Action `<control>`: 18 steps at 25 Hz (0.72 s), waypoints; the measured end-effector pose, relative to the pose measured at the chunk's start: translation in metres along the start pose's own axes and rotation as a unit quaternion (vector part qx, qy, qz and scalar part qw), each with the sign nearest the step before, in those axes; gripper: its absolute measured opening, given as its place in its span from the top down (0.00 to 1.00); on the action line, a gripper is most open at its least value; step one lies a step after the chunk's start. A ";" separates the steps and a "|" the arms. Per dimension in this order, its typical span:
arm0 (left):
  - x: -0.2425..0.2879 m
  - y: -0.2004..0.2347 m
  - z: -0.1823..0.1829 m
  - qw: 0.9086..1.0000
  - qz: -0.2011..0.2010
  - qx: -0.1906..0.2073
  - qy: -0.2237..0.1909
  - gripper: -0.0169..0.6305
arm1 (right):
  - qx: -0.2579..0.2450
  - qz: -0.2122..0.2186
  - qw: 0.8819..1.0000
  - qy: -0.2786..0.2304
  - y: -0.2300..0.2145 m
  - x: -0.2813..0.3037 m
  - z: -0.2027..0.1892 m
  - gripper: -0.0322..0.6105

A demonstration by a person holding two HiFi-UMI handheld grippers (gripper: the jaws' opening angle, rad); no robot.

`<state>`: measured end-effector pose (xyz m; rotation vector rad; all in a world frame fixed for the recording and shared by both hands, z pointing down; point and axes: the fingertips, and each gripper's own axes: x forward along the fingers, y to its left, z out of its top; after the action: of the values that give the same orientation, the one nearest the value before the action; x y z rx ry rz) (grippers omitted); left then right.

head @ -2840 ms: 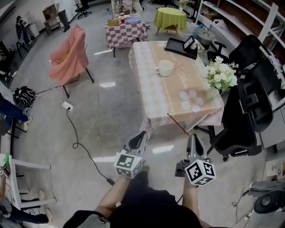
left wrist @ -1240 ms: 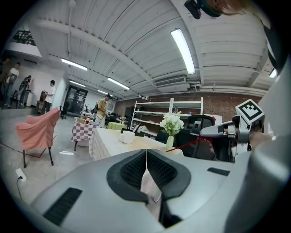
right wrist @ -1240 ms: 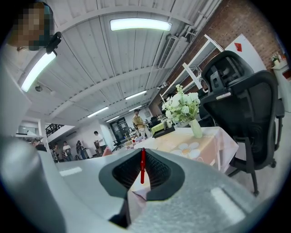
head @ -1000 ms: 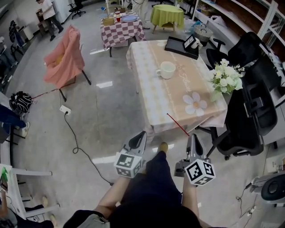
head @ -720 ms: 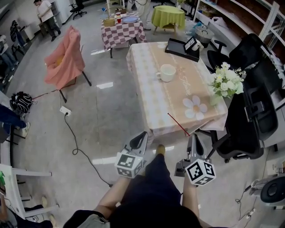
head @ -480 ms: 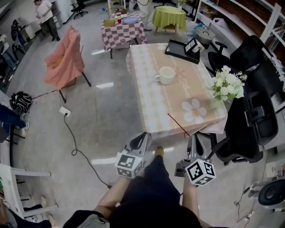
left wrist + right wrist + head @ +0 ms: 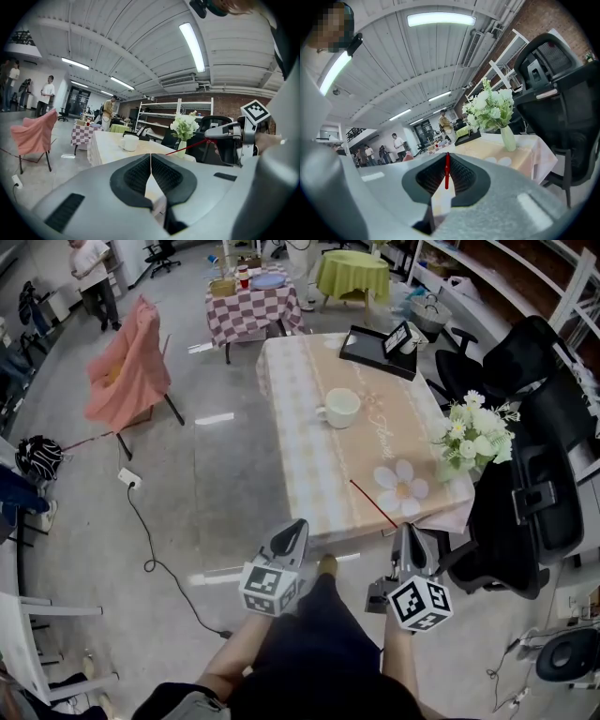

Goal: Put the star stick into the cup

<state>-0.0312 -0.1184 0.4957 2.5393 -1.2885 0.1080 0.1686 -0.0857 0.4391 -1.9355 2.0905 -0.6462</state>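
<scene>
Head view: grey room floor, cloth-covered table ahead of me, cup mid-table. The star stick slants from my right gripper up-left across the near table edge.
Left gripper view: left gripper jaws pressed together, nothing between.
Right gripper view: jaws pinch the star stick, long axis straight ahead.

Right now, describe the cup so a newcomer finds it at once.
Start at the long table with the peach cloth, straight ahead of the person. The cup stands near its middle, between the black tray at the far end and the flowers at the right edge. It alone is a squat white mug, handle pointing left in the head view.
</scene>
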 end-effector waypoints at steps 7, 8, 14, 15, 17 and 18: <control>0.037 0.006 0.010 1.000 0.003 0.002 0.002 0.95 | 0.002 -0.001 1.000 -0.003 -0.018 0.033 0.017 0.92; 0.043 0.008 0.011 1.000 0.004 0.002 0.003 0.95 | 0.002 -0.002 1.000 -0.003 -0.021 0.038 0.018 0.92; 0.074 0.019 0.017 1.000 0.009 -0.001 0.004 0.95 | 0.003 -0.004 1.000 0.000 -0.035 0.070 0.026 0.92; 0.078 0.021 0.017 1.000 0.010 -0.002 0.005 0.95 | 0.002 -0.004 1.000 0.001 -0.037 0.075 0.027 0.92; 0.087 0.025 0.018 1.000 0.012 -0.003 0.007 0.95 | 0.004 -0.004 1.000 0.002 -0.040 0.084 0.029 0.92; 0.092 0.026 0.018 1.000 0.013 -0.003 0.008 0.95 | 0.005 -0.004 1.000 0.003 -0.042 0.089 0.030 0.92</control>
<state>0.0018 -0.2095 0.5025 2.5116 -1.3142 0.1289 0.2095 -0.1800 0.4441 -1.9393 2.0804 -0.6627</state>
